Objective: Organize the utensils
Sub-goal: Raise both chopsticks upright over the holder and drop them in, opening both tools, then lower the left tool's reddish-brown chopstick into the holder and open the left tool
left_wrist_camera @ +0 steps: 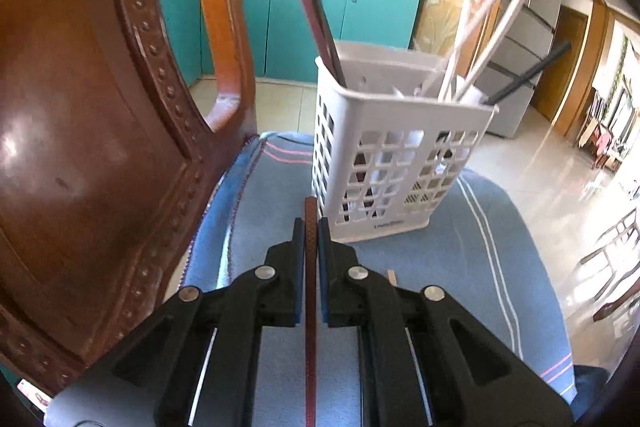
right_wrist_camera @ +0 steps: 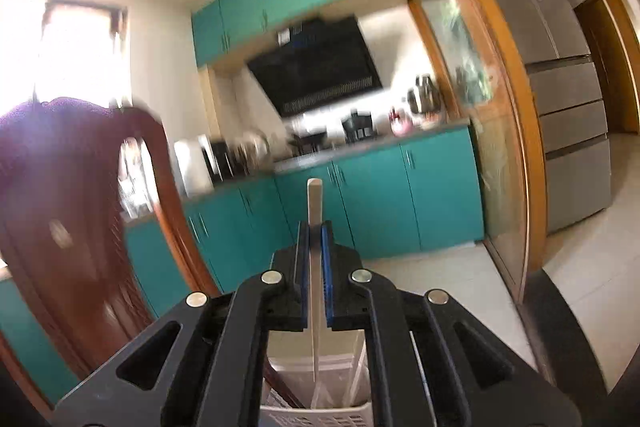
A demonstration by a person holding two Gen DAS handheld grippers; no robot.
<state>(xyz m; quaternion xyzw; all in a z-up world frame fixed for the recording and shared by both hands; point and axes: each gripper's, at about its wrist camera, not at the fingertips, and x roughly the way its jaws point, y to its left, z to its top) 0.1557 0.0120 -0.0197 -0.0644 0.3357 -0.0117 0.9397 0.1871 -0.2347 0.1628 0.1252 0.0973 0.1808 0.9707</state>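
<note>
1. Looking along the left tongs (left_wrist_camera: 311, 227), low centre of the frame, they are pinching a reddish-brown chopstick (left_wrist_camera: 310, 307) that runs lengthwise between the blue pads, its tip just clear of them and pointing at the white slotted basket (left_wrist_camera: 384, 163).
2. That basket stands upright in mid-frame on a blue striped towel (left_wrist_camera: 460, 267). Two dark chopsticks lean in its rear left corner, and white chopsticks (left_wrist_camera: 486, 51) plus a black one (left_wrist_camera: 528, 75) fan out toward the upper right.
3. A small pale stick end (left_wrist_camera: 393, 275) shows on the towel just right of the left tongs; what it belongs to I cannot tell.
4. In the right wrist view the right tongs (right_wrist_camera: 315, 227) are clamped on a pale chopstick (right_wrist_camera: 314, 267), held roughly upright. Its lower tip hangs over the basket (right_wrist_camera: 320, 415), seen at the bottom edge of the frame.
5. By my reading, the step in hand is loading chopsticks into the basket, right one first. The next move calls for lowering that tip inside the rim, then spreading the tongs; the left stick must be tipped upright and brought over the opening.
6. The towel seems to cover a chair seat, serving as the surface, with a carved wooden chair back (left_wrist_camera: 92, 147) filling the left. Beyond lie teal cabinets (right_wrist_camera: 372, 195), a range hood (right_wrist_camera: 320, 67), pots and a steel refrigerator (right_wrist_camera: 560, 75); this view is motion-blurred.
</note>
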